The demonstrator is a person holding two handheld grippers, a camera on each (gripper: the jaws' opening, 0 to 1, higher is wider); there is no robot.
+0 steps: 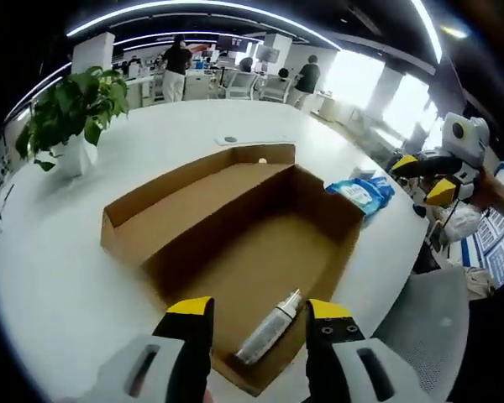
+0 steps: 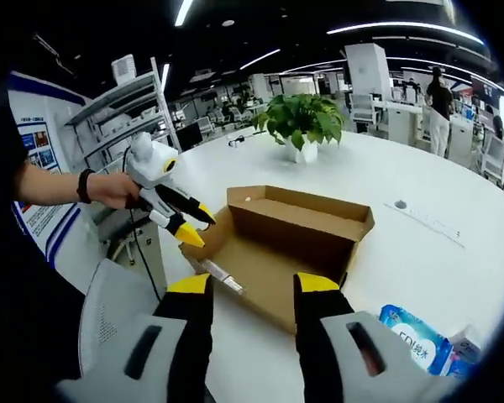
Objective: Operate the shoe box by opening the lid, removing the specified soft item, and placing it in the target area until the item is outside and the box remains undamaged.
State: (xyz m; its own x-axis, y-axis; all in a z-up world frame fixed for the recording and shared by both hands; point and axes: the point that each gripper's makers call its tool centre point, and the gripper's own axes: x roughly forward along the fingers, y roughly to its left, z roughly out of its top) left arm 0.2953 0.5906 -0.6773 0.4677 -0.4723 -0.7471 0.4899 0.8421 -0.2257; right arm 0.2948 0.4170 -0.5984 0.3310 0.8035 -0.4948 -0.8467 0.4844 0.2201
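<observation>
Your left gripper (image 2: 191, 222) hovers with jaws apart over the near corner of the open shoe box (image 1: 235, 227), where a small bottle (image 1: 269, 327) lies at 6 o'clock in the left gripper view. Your right gripper (image 1: 430, 178) hangs open and empty off the table (image 1: 59, 277) edge at 3 o'clock. The soft packet (image 1: 361, 195) rests on the table beside the box; its label is too blurred to read.

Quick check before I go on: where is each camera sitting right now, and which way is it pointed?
Left gripper view: rides the left gripper, looking down into the open box at a bottle; jaws apart.
Right gripper view: rides the right gripper, facing the box from its other side; a hand holds the left gripper.
Shared: box, plant, wipes pack.
</observation>
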